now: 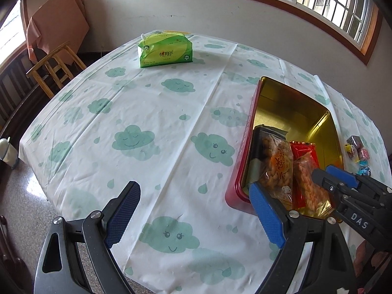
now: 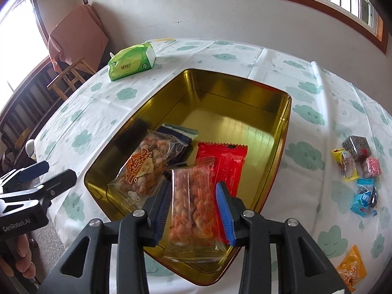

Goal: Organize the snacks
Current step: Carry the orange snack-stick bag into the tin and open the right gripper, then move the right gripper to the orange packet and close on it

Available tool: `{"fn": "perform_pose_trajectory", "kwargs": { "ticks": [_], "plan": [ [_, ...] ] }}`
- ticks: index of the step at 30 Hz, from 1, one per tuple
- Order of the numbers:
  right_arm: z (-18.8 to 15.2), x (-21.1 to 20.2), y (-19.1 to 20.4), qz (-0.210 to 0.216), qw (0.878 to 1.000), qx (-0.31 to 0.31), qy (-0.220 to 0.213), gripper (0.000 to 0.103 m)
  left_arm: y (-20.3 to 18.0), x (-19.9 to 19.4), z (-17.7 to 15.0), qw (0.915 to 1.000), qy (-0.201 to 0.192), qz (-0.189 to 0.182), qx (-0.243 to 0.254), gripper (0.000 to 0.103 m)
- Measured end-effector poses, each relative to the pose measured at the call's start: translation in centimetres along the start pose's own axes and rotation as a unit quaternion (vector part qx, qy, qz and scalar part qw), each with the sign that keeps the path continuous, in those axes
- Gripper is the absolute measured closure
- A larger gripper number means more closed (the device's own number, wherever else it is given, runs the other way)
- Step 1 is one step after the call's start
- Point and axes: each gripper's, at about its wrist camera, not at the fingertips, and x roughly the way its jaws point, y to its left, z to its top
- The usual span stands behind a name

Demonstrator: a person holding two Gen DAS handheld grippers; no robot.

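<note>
The bench [image 2: 306, 78], covered with a white cloth printed with green clouds, carries a rectangular metal tin with a gold interior and red outer wall [image 2: 220, 90] at the centre of the right wrist view. Inside the tin, toward its lower half, lie a clear packet of orange-brown snacks with an orange label [image 2: 144, 169], a dark packet [image 2: 180, 144] partly beneath it, and a flat red packet [image 2: 225, 164]. The right tongs [image 2: 193, 210] sit at the lower centre of that view, over the near end of the tin, with a clear packet of orange-red snacks [image 2: 193, 205] between the blue pads. The jaws stand slightly apart, a small gap shows on each side of the packet, and the pads do not press on it. The packet is blurred. In the left wrist view the left tongs [image 1: 193, 218] occupy the lower part of the frame, jaws wide apart with nothing between them, above the bare cloth just left of the tin. A green tissue pack [image 1: 165, 50] stands at the upper centre. Several small wrapped snacks [image 2: 360, 169] lie on the cloth at the right edge of the right wrist view, apart from the tin, with an orange packet [image 2: 351, 267] at the lower right.
</note>
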Motion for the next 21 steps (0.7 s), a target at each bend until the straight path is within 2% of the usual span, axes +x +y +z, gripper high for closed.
{"fn": "perform_pose_trajectory", "kwargs": {
  "ticks": [2, 5, 8, 13, 19, 21],
  "plan": [
    [0.0, -0.9, -0.3, 0.005, 1.0, 0.006, -0.012, 0.058, -0.2, -0.1, 0.0, 1.0, -0.001, -0.001, 0.002, 0.015],
    [-0.4, -2.7, -1.4, 0.002, 0.999, 0.016, -0.03, 0.058, -0.6, -0.3, 0.0, 1.0, -0.003, -0.004, 0.005, 0.015],
    [-1.4, -4.5, -3.5, -0.016, 0.999, 0.028, -0.035, 0.057, -1.2, -0.5, 0.0, 0.9999, -0.006, -0.01, 0.01, 0.015],
    [-4.2, -6.7, -8.7, -0.08, 0.994, 0.066, -0.019, 0.057, -2.4, -0.6, -0.2, 0.9995, -0.006, -0.021, 0.022, 0.015],
    [-7.0, -8.4, -14.7, -0.147, 0.981, 0.123, 0.008, 0.056, -3.9, -1.0, -0.5, 0.9986, -0.008, -0.033, 0.04, 0.015],
    [-7.8, -9.0, -16.1, -0.155, 0.978, 0.142, 0.01, 0.051, -4.1, -1.1, -0.6, 0.9984, -0.008, -0.035, 0.042, 0.015]
  ]
}}
